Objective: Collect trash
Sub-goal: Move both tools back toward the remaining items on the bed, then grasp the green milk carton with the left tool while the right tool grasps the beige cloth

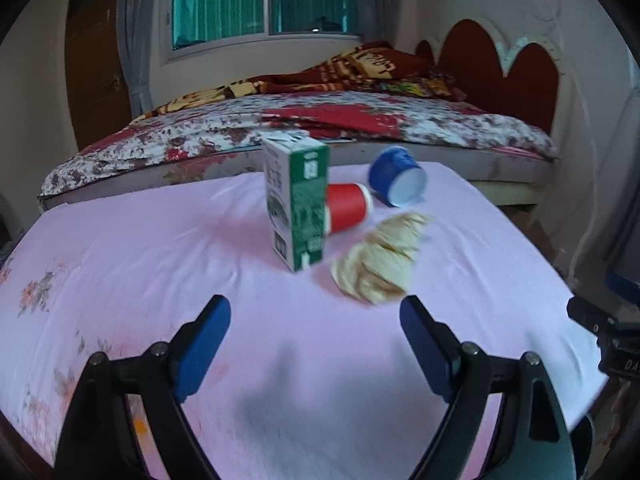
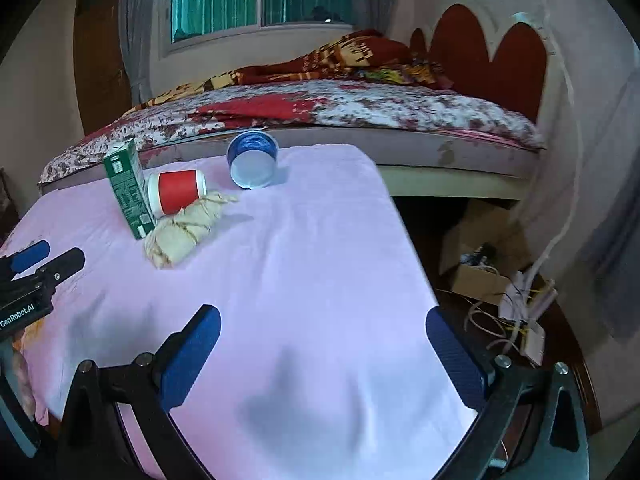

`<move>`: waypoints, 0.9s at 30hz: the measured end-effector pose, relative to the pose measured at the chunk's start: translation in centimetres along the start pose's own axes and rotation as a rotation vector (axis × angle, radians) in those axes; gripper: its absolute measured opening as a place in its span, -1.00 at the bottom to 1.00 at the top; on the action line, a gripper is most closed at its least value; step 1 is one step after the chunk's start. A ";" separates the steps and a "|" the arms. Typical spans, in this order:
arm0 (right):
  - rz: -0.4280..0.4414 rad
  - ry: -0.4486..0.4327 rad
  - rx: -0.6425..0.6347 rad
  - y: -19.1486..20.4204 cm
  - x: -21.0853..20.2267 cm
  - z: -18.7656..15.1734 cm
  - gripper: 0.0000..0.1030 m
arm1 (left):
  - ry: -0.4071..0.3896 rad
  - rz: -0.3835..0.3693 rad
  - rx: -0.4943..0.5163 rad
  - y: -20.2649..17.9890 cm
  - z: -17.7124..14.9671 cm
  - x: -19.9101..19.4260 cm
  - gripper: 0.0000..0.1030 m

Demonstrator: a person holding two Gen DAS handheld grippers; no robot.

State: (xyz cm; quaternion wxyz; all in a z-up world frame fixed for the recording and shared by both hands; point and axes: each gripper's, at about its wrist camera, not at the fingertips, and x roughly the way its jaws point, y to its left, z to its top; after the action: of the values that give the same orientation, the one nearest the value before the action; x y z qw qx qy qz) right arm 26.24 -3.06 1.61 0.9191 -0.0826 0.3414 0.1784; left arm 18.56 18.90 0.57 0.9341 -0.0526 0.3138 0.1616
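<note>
1. Left-wrist view: we see four pieces of trash clustered on the pink sheet (image 1: 160,240). A green carton (image 1: 298,204) stands upright; a red cup (image 1: 346,208) lies on its side just behind it, touching it; a crumpled paper wad (image 1: 380,264) lies to the right of the carton, nearest the camera; a blue cup (image 1: 396,176) lies tipped over farther back, apart from the rest.
2. We note that the left gripper (image 1: 316,312) has its blue pads spread wide and holds nothing. The cluster lies straight ahead of it, the wad a little right of centre, its long axis running obliquely away to the right.
3. In the right-wrist view the right gripper (image 2: 322,322) is likewise spread and empty; the same cluster sits well apart, up and to its left (the blue cup (image 2: 254,160) is its nearest item).
4. We judge the left hand the nearer one, so the coming pick most likely falls to it, with the jaws closing across the wad's short axis.
5. Beyond the sheet stands a bed (image 1: 320,120) with a floral cover; no bin shows in either view.
</note>
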 end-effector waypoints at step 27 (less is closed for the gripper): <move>0.151 0.067 0.029 7.2 11.2 5.3 1.00 | 0.039 -0.046 -0.013 5.4 2.6 6.5 -0.20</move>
State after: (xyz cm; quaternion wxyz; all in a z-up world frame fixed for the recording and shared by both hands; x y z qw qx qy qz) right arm 34.51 8.10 -1.94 0.8921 -0.0493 0.3799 0.2394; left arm 23.07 26.25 -1.22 0.9309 -0.0690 0.3297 0.1412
